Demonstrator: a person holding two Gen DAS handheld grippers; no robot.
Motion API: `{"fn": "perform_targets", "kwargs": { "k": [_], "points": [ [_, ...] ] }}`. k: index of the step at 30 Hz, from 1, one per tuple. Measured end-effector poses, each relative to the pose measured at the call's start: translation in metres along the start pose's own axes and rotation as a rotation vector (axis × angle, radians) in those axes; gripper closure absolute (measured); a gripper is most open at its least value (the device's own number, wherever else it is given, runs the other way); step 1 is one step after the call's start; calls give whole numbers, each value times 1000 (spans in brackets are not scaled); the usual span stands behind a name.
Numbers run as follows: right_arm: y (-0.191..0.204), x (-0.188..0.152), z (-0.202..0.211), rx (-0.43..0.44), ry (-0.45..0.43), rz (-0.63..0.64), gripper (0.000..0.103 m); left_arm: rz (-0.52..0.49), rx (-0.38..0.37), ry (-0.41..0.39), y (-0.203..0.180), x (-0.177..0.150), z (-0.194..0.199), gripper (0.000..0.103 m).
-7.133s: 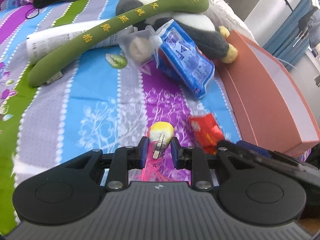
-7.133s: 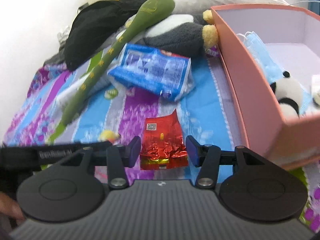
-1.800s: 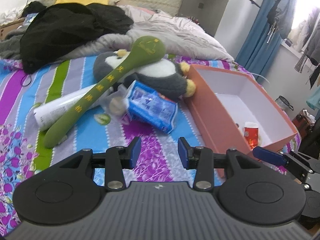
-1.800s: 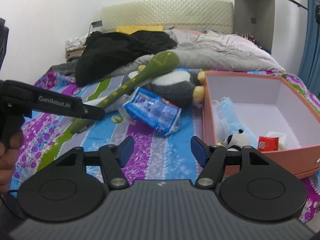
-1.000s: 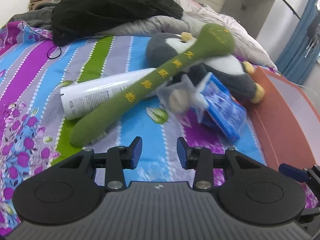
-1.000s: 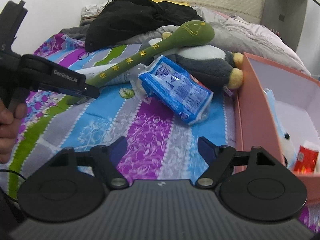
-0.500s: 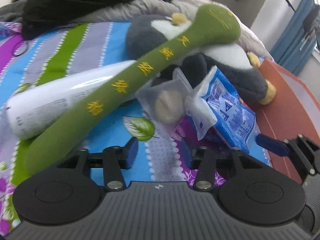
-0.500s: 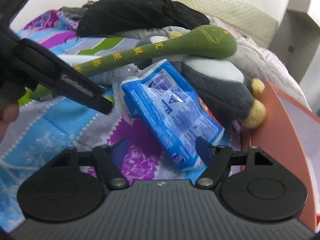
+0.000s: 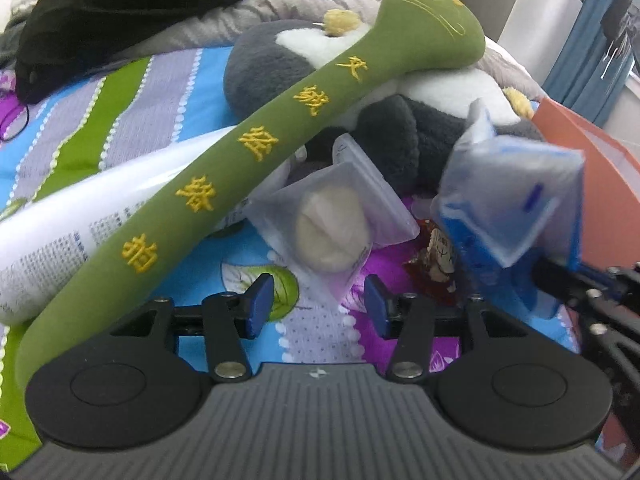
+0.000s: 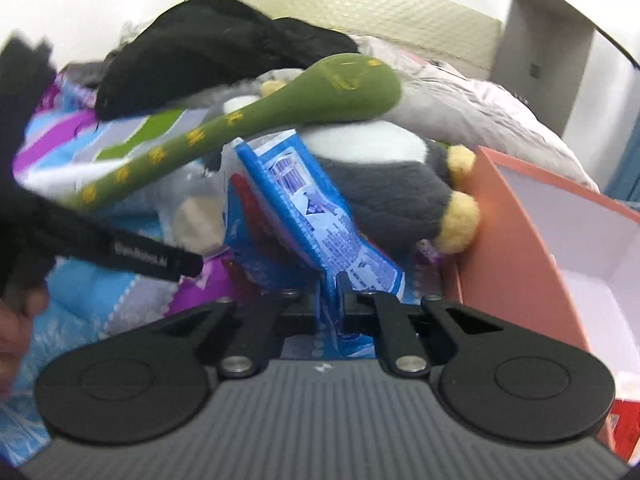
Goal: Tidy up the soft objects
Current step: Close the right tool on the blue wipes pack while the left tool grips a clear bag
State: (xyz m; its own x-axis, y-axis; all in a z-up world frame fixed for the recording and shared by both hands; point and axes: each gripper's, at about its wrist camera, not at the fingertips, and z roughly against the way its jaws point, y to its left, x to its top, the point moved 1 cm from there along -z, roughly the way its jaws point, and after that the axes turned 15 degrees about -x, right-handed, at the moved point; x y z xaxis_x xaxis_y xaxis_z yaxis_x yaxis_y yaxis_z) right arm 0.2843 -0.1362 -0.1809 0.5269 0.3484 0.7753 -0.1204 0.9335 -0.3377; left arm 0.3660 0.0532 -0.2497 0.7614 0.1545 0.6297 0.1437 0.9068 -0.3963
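My right gripper [image 10: 330, 294] is shut on the near edge of a blue tissue pack [image 10: 308, 216] and holds it tilted up off the bed; the pack also shows at the right of the left wrist view [image 9: 508, 208]. My left gripper [image 9: 318, 306] is open and empty, its jaws just short of a frosted pouch [image 9: 332, 216] with a round beige pad inside. A long green plush stick [image 9: 256, 152] lies across a grey and white penguin plush [image 9: 404, 120]. The orange box [image 10: 532, 240] stands at the right.
A white tube [image 9: 80, 216] lies under the green stick on the striped bedspread [image 9: 132, 100]. A small red wrapper [image 9: 436, 260] lies beside the pouch. Black clothes [image 9: 140, 4] are piled at the back. A red packet [image 10: 624, 424] lies in the box.
My right gripper has closed on the blue tissue pack and lifted its edge. My left gripper has moved closer to the frosted pouch and stays open.
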Motion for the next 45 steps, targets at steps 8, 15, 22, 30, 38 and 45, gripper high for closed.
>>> {"fn": "perform_targets", "kwargs": {
  "k": [8, 15, 22, 30, 38, 45],
  "points": [
    [4, -4, 8, 12, 10, -11, 93, 21, 54, -16, 2, 5, -7, 89],
    [-1, -6, 23, 20, 6, -30, 94, 68, 58, -27, -2, 9, 2, 99],
    [-9, -11, 48, 27, -7, -26, 95, 111, 71, -49, -11, -2, 32, 100],
    [-15, -28, 80, 32, -4, -2, 95, 164, 79, -62, -20, -31, 80, 101],
    [-18, -40, 111, 32, -21, 52, 95, 217, 80, -85, -32, -56, 119, 101],
    [-19, -53, 133, 12, -6, 75, 95, 197, 49, -35, -48, -84, 144, 101]
  ]
}}
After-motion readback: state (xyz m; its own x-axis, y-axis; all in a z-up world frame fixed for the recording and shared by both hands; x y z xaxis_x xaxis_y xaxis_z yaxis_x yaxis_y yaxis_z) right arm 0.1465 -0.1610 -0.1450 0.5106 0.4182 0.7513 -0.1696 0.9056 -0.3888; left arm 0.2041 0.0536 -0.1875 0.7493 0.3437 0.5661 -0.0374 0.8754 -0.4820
